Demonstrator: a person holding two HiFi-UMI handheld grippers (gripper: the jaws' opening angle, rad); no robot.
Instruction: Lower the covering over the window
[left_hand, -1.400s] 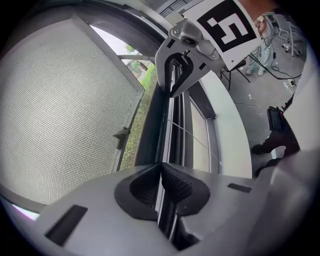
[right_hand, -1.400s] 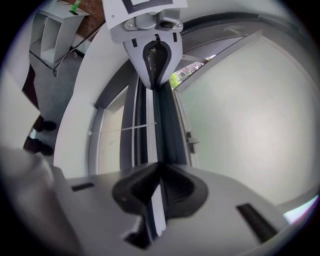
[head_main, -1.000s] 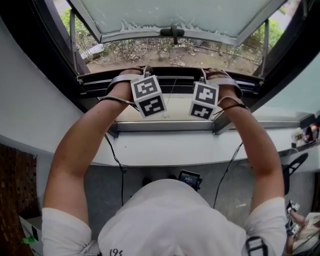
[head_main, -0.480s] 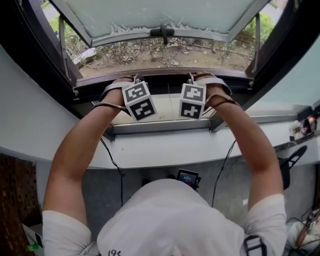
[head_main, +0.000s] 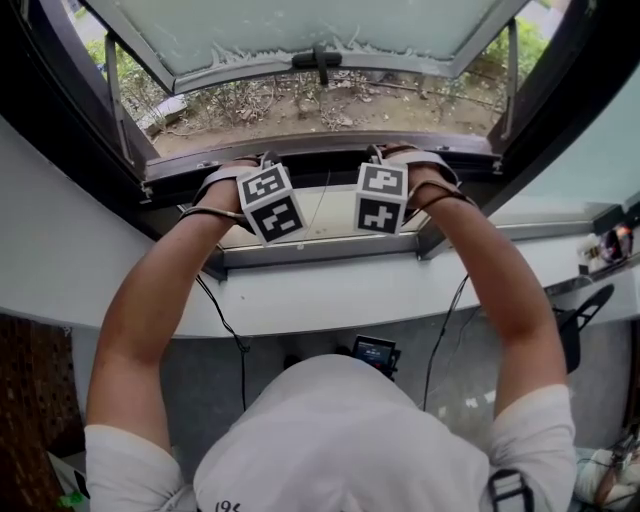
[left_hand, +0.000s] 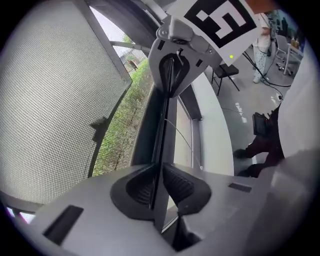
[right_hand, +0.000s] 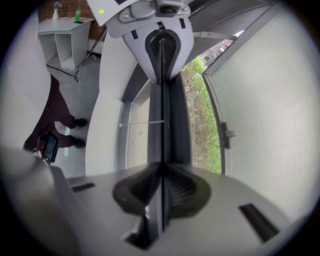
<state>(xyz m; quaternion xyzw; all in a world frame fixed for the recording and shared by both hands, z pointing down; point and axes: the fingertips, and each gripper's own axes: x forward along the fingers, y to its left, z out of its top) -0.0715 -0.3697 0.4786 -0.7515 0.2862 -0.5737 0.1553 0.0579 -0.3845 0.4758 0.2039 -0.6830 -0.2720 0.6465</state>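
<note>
Item: window covering's bottom rail (left_hand: 162, 120), low across the opening, near the sill (head_main: 330, 222). Your right tongs (right_hand: 161, 187) pinch it tight. Your left tongs (left_hand: 156, 182) pinch it too, having just eased open slightly. Two spaced holds likely keep it level.

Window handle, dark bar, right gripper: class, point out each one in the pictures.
window handle (head_main: 318, 60): head view, middle of its grip.
dark bar (right_hand: 161, 107): right gripper view, stretch ahead of the jaws.
right gripper (right_hand: 161, 187): right gripper view, between its pads, shut on the dark bar.
</note>
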